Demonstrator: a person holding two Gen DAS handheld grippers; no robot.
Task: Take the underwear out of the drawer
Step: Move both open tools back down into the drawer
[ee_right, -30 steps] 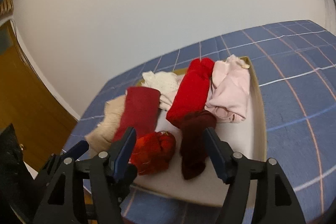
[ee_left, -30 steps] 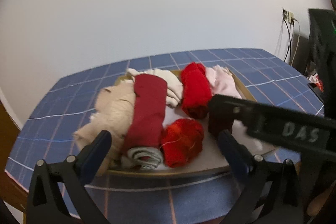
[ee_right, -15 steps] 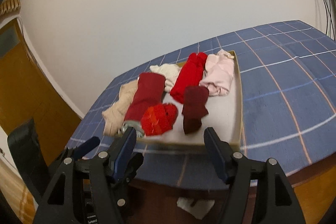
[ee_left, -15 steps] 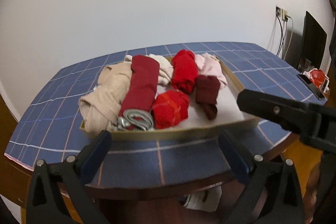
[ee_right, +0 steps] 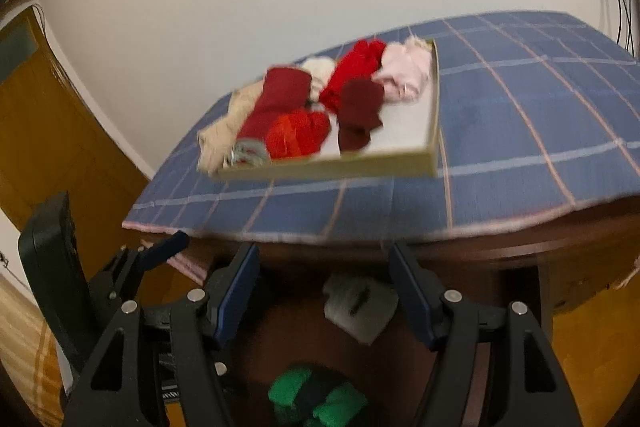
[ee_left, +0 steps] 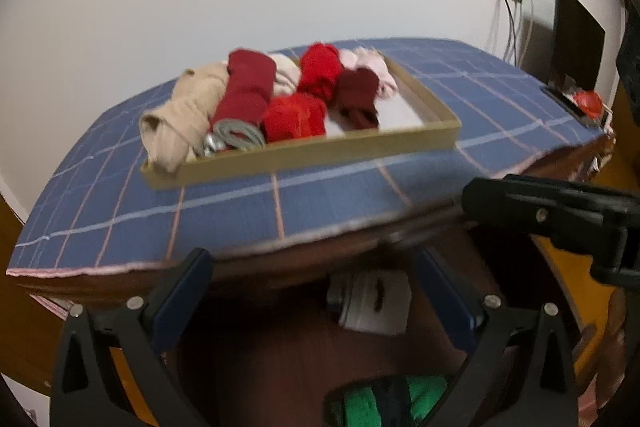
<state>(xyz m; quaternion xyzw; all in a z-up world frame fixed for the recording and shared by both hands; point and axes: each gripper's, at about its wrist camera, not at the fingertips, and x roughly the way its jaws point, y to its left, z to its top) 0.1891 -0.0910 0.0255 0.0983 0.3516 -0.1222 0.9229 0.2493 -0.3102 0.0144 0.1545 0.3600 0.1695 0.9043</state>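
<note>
A shallow tan drawer tray (ee_left: 320, 153) (ee_right: 332, 169) sits on a table with a blue plaid cloth (ee_left: 224, 207) (ee_right: 500, 147). It holds rolled underwear: beige (ee_left: 184, 107), dark red (ee_left: 248, 87), bright red (ee_left: 294, 117) (ee_right: 298, 133), maroon (ee_left: 358, 95) (ee_right: 360, 103), red (ee_left: 320, 67) and pink (ee_right: 404, 71). My left gripper (ee_left: 314, 291) is open and empty, below the table's front edge. My right gripper (ee_right: 324, 279) is open and empty, also below the front edge; its body shows in the left wrist view (ee_left: 560, 215).
Under the table lie a white object (ee_left: 372, 303) (ee_right: 360, 303) and a green object (ee_left: 392, 399) (ee_right: 316, 399). A black monitor (ee_left: 576, 39) and a red item (ee_left: 586, 103) stand at the table's right end. A wooden door (ee_right: 48, 131) is at the left.
Both grippers have pulled back and dropped from over the tray to below the table's front edge. The underwear stays in the tray. Both grippers stay open.
</note>
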